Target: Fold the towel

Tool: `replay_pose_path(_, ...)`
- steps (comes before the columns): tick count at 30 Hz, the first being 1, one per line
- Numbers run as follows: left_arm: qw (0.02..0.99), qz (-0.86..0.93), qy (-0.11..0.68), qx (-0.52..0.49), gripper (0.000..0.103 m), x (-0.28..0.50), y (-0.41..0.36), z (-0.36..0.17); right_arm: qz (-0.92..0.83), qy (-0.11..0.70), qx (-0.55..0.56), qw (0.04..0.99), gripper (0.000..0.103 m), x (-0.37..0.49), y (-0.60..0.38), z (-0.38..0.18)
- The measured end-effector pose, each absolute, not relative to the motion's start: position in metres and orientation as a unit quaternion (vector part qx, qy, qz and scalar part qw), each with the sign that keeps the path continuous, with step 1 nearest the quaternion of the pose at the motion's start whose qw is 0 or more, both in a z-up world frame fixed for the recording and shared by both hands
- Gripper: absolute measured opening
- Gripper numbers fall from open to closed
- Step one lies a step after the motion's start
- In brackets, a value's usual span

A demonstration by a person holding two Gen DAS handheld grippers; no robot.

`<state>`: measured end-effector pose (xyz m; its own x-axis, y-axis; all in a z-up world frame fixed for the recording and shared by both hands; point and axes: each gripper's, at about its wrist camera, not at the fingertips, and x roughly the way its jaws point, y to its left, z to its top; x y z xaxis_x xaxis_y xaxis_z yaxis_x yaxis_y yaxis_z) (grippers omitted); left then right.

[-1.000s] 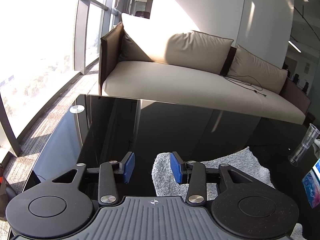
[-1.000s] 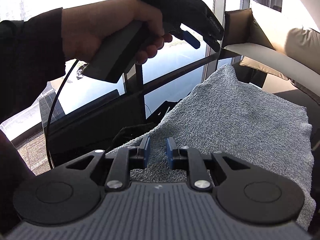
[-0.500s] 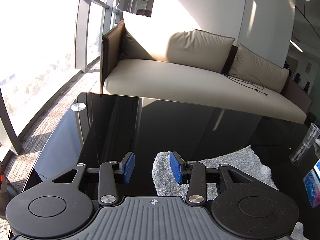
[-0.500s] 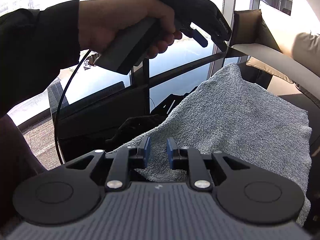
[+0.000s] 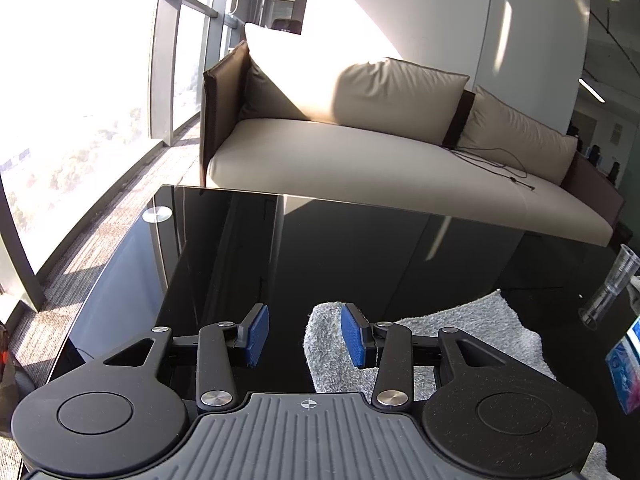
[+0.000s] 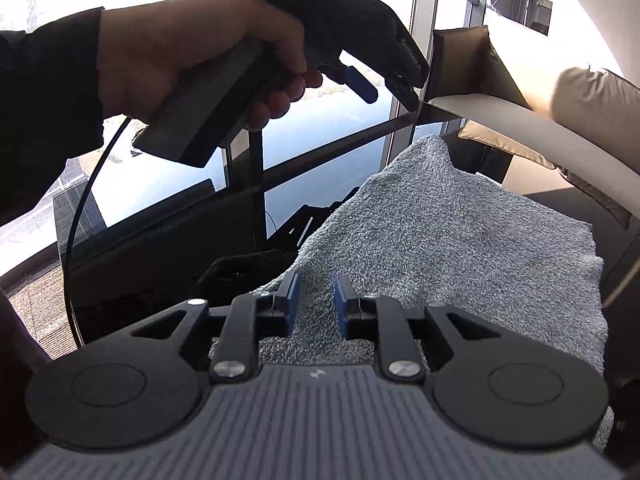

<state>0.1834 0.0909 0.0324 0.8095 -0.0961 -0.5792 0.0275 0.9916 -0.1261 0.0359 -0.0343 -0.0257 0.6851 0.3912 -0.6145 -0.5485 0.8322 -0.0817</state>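
Note:
A grey terry towel (image 5: 460,332) lies on the black glass table (image 5: 320,248). In the left wrist view my left gripper (image 5: 305,335) is open and empty, held above the towel's near-left corner, which shows between and under the blue pads (image 5: 352,334). In the right wrist view the towel (image 6: 448,240) spreads out ahead. My right gripper (image 6: 314,300) is open with a modest gap, low over the towel's near edge, holding nothing. The left gripper (image 6: 360,76), held by a hand, hangs high above the towel's left side.
A beige sofa (image 5: 380,152) with cushions runs behind the table's far edge. A clear plastic cup (image 5: 612,288) and a blue packet (image 5: 624,368) sit at the table's right. Tall windows (image 5: 72,120) stand at left. A cable (image 6: 76,240) hangs from the left gripper.
The left gripper has drifted slightly back and up, so the towel corner sits a bit lower in its view. In the right view the hand-held left gripper has shifted right. Both stay open.

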Motion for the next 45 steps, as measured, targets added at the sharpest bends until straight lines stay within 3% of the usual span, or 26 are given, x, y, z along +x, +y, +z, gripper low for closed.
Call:
replay_pose_path(24,0.955,-0.020,0.294,-0.047,0.044,0.156,0.092,0.040,0.261,0.286,-0.107,0.916,0.023,0.039,-0.037,-0.029)
replay_pose_path(29,0.955,-0.020,0.295,-0.032,0.047,0.135,0.085,0.039,0.218,0.276,-0.087,0.932,0.034,0.040,-0.064,-0.026)
replay_pose_path(35,0.955,-0.023,0.294,-0.027,0.063,0.101,0.073,0.036,0.155,0.278,-0.062,0.946,0.035,0.032,-0.115,-0.023)
replay_pose_path(38,0.955,-0.025,0.297,-0.017,0.077,0.083,0.065,0.031,0.119,0.281,-0.040,0.951,0.046,0.025,-0.143,-0.023)
replay_pose_path(45,0.952,-0.027,0.305,-0.017,0.098,0.047,0.054,0.020,0.065,0.292,0.003,0.954,0.050,0.022,-0.179,-0.029)
